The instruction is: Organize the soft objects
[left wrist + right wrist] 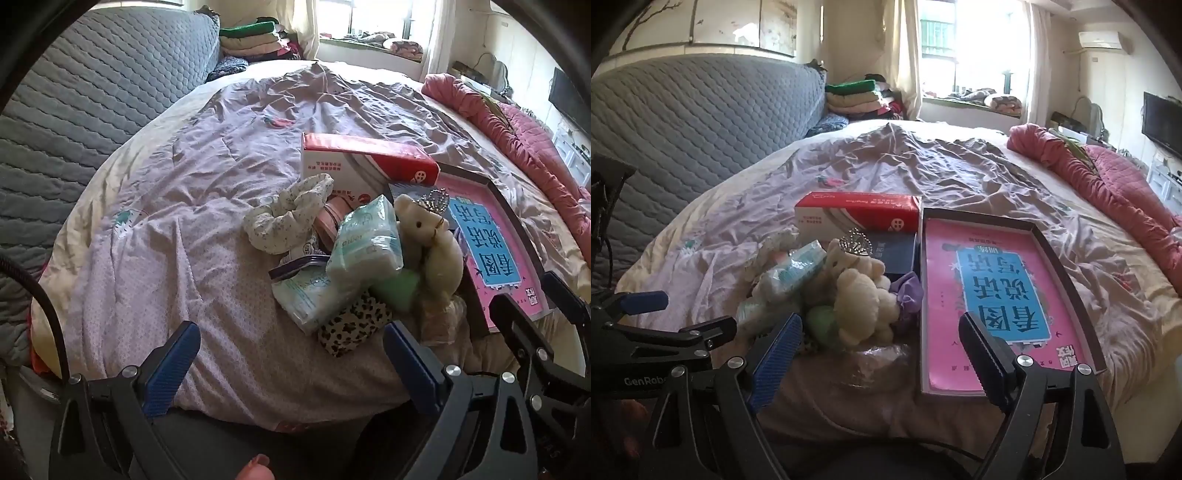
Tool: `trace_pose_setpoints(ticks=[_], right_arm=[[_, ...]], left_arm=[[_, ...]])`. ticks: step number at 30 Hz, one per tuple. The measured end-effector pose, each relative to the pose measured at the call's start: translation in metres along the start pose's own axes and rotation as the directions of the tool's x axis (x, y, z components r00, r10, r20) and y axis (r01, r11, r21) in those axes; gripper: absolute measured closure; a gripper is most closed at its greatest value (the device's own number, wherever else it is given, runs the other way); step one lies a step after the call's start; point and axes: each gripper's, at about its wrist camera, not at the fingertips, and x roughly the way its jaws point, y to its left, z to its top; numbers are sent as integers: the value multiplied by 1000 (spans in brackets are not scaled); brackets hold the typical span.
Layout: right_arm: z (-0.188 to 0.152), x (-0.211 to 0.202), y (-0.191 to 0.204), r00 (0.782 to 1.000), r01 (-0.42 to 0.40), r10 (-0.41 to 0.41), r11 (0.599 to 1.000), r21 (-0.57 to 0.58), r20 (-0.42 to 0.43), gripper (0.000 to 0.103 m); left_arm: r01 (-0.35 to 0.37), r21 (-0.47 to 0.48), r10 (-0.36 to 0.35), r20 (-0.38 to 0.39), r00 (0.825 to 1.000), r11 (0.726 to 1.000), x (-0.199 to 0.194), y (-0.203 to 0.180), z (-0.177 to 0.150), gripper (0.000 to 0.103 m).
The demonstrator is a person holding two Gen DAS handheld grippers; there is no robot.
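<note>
A pile of soft things lies on the bed: a cream plush toy point(436, 240) with a small tiara, a pale floral scrunchie point(288, 214), tissue packs point(365, 236), a leopard-print pouch point(354, 325) and a green soft item point(399, 291). In the right wrist view the plush toy point(864, 295) lies left of a purple cloth point(908, 291). My left gripper point(291, 354) is open and empty, just short of the pile. My right gripper point(879, 343) is open and empty, in front of the plush toy and the shallow box.
A shallow dark box holding a pink and blue book point(1001, 295) lies right of the pile. A red and white carton point(860, 214) stands behind it. A rolled pink quilt point(1108, 184) lies along the right. A grey quilted headboard point(92, 92) stands left.
</note>
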Motion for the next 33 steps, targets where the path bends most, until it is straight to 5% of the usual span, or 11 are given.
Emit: trace_pose_setpoints(ticks=[33], right_arm=[[0, -2, -1, 1000, 18, -18, 1000, 10, 7, 15]], left_arm=[[-6, 2, 6, 5, 1000, 1000, 1, 1, 0, 3]])
